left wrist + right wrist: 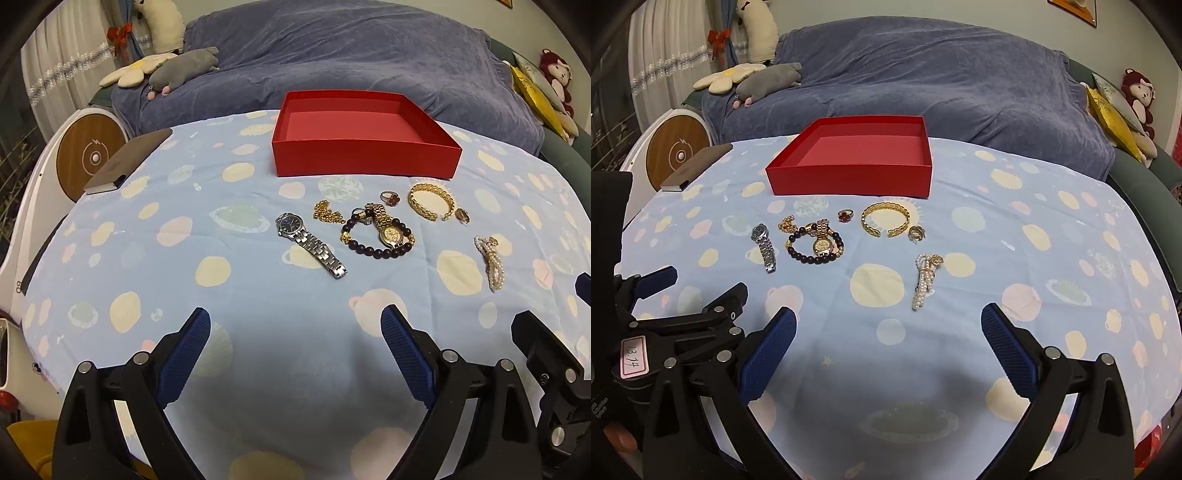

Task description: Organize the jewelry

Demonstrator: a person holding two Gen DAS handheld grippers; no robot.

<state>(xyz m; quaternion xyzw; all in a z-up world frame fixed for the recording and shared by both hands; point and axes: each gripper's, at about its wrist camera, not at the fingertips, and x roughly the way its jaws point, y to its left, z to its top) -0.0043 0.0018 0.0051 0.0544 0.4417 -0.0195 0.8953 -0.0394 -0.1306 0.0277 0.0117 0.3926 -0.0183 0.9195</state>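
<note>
Both tongs gape wide, holding nothing. Pearl bracelet (pixel 926 281) lies on the desk at twelve o'clock of right tongs (pixel 888 345), long axis pointing away; left tongs (pixel 295 349) farther; red box (pixel 849 184) empty.

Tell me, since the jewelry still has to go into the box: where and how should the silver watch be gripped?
Probably grip the silver watch across its metal band, just below the dial, coming from above with the left gripper, which is open and nearer. The watch lies flat and stretched out on the tablecloth, so the narrow band fits between the fingers, while the round dial would likely slip. It lies clear of the beaded bracelet.
</note>
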